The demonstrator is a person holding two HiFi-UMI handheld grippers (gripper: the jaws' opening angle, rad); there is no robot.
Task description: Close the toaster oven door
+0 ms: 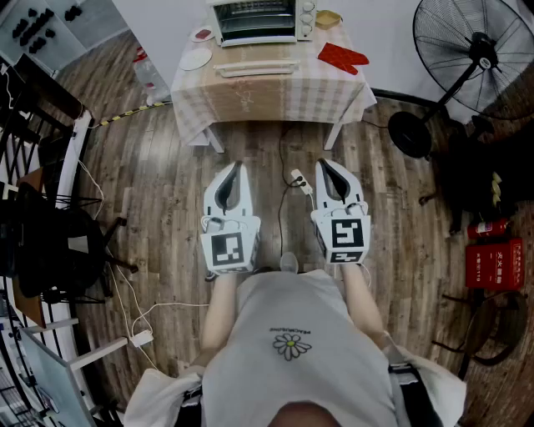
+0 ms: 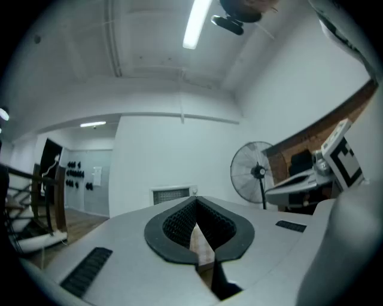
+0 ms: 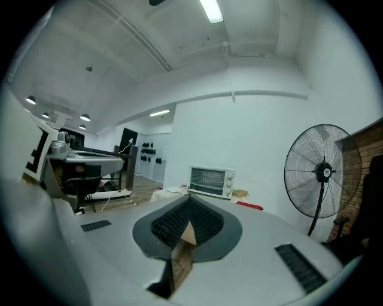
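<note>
Head view first: a table (image 1: pixel 250 100) draped in a checked cloth is seen ahead on the plank floor (image 1: pixel 167 183), and the toaster oven (image 1: pixel 254 18) is parked at its far edge, about the middle. Its door (image 1: pixel 254 68) looks dropped open and laid flat toward the middle of the table, and the wire rack inside is laid bare. A white plate (image 1: pixel 196 58) is set near the left edge, just beside the door. A red oven mitt (image 1: pixel 342 57) is spread near the right edge, and a small yellowish bowl (image 1: pixel 328 17) is tucked into the far right corner, beside the oven's knobs.

Now the grippers: both are held out level over the floor, side by side but apart, well short of the table's near edge. The left gripper (image 1: pixel 236 164) is shown pinched right down in the left gripper view; its tips are met, nothing is caught between them, and only a sliver of floor is glimpsed through the slot behind. The right gripper (image 1: pixel 324 163) is matched to it, jaws brought together on nothing, and in the right gripper view the oven is framed just above the tips, well apart from them. A big standing fan (image 1: pixel 480 50) is posted off the table's right side
</note>
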